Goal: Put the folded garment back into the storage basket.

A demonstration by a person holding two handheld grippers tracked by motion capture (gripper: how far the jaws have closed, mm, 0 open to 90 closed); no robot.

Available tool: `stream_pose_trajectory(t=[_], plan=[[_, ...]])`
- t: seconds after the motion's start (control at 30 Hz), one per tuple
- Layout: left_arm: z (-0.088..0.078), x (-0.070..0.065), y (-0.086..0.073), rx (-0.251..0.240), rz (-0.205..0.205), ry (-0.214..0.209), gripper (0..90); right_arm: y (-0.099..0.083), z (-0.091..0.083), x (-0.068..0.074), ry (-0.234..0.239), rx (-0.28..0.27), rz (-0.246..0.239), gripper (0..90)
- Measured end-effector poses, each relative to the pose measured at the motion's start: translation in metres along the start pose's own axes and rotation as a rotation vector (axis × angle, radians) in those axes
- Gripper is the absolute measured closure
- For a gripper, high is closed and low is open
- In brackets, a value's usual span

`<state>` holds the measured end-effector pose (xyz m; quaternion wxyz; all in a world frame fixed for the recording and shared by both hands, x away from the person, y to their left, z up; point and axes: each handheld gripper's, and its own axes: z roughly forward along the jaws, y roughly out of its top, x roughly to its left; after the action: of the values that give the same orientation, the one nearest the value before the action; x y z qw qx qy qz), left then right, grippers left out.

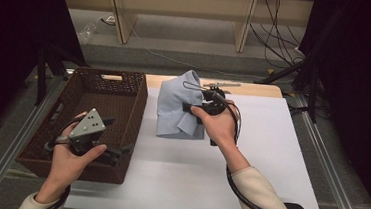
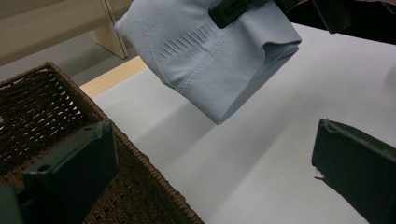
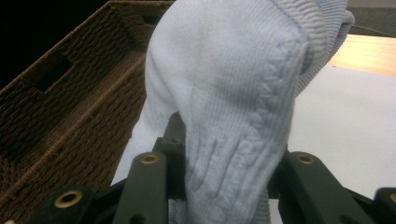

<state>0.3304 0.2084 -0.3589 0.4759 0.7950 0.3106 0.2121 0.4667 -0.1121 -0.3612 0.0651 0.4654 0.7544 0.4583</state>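
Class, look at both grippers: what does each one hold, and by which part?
The right gripper clamps a fold of the light blue knitted garment, lifting it. The left gripper, jaws apart, holds nothing.

Hand-held gripper point(image 3: 224, 186) apparently clamps blue knit garment point(image 3: 233, 93) beside basket point(image 3: 70, 107).

High view: fixed above the near edge of the bench point(image 1: 269, 156), facing forward and down, far enough to take in the whole top. Left gripper view: low at the bench's left edge over the basket point(image 2: 42, 102), facing across to the cloth point(image 2: 210, 56). Right gripper view: very close on the cloth, basket behind. All three share cloth, basket and white top.
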Motion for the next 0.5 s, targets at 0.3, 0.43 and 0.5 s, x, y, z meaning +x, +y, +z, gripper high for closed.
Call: stream_pose_trajectory(t=[0.3, 0.43, 0.5], plan=[[0.0001, 0.0, 0.0, 0.0, 0.0, 0.0, 0.0, 0.0017, 0.0012, 0.0011, 0.0, -0.003, -0.001, 64.4], [0.0, 0.0, 0.0002, -0.001, 0.001, 0.0, 0.0, 0.003, 0.0016, 0.0026, 0.0, -0.002, -0.003, 64.4], [-0.0001, 0.0001, 0.0002, -0.001, 0.0, 0.0, 0.0, 0.0037, 0.0019, 0.0031, 0.001, -0.001, -0.005, 64.4]])
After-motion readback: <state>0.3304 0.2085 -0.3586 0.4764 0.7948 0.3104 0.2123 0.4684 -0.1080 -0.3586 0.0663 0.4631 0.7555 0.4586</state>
